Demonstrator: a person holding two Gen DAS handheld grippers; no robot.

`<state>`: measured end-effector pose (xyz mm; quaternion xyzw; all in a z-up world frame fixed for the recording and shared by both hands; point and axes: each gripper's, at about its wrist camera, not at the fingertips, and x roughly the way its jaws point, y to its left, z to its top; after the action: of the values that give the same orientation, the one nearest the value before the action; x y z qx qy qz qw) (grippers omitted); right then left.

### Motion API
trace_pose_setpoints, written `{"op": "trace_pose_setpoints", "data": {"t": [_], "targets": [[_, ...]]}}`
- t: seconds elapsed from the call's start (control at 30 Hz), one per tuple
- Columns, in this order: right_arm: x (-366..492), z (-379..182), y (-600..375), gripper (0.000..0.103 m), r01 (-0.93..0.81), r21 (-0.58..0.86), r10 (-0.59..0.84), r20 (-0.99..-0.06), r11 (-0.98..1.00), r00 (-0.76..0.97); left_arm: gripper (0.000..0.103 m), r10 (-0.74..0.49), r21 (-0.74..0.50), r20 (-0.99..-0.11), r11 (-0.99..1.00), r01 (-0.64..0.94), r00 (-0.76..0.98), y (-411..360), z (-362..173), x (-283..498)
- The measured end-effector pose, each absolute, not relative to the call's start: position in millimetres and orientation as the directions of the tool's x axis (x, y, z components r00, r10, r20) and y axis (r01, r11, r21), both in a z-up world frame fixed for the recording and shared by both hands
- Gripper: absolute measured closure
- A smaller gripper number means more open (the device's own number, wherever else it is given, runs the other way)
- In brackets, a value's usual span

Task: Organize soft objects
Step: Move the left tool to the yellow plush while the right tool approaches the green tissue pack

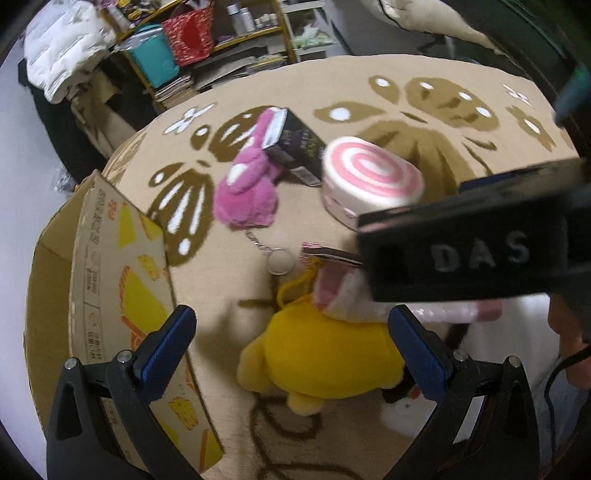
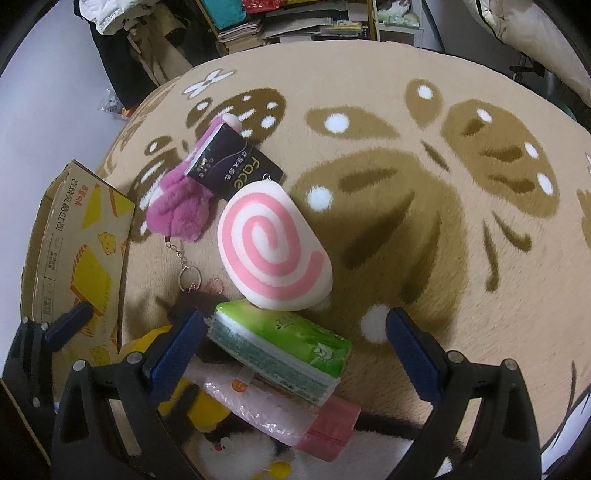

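Observation:
My left gripper [image 1: 297, 336] is open, its blue pads either side of a yellow plush toy [image 1: 321, 358] lying on the rug. My right gripper [image 2: 295, 350] is also open and hovers over a green tissue pack [image 2: 280, 350], which rests on a pink plastic-wrapped pack [image 2: 277, 410]. Beyond them lie a pink-and-white swirl cushion [image 2: 273, 243], a pink furry keychain plush [image 2: 177, 210] and a dark "face" carton [image 2: 236, 166]. The yellow plush [image 2: 199, 402] shows partly under the right gripper's left finger. In the left wrist view the right gripper's black body [image 1: 472, 240] hides most of the tissue pile.
An open cardboard box [image 1: 122, 295] with yellow prints stands at the rug's left edge, close to my left gripper. A black-and-white plush [image 2: 236, 454] lies nearest the camera. The beige butterfly rug [image 2: 424, 184] stretches to the right. Shelves with baskets [image 1: 188, 33] stand behind.

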<state>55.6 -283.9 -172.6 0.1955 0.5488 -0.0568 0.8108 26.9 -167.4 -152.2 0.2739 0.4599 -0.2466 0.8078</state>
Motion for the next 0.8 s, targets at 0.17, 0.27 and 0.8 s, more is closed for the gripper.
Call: {"op": "trace_pose_setpoints", "data": {"t": [0.17,0.27,0.8], "targets": [[55,-175,-283,0.0,0.314,0.25,0.121,-0.918,0.916,0.377,0.0,-0.135,0.227,-0.886,0.71,0.667,0.445,-170,-161,24],[55,-178,-283,0.0,0.321,0.262,0.135,-0.92,0.91,0.368,0.0,-0.155,0.172,-0.902,0.727,0.665,0.402,-167,-166,27],[50,-176,-290,0.0,0.36,0.303,0.162,-0.914,0.882,0.373,0.0,-0.194,0.063,-0.933,0.74,0.669,0.303,-158,-178,36]]}}
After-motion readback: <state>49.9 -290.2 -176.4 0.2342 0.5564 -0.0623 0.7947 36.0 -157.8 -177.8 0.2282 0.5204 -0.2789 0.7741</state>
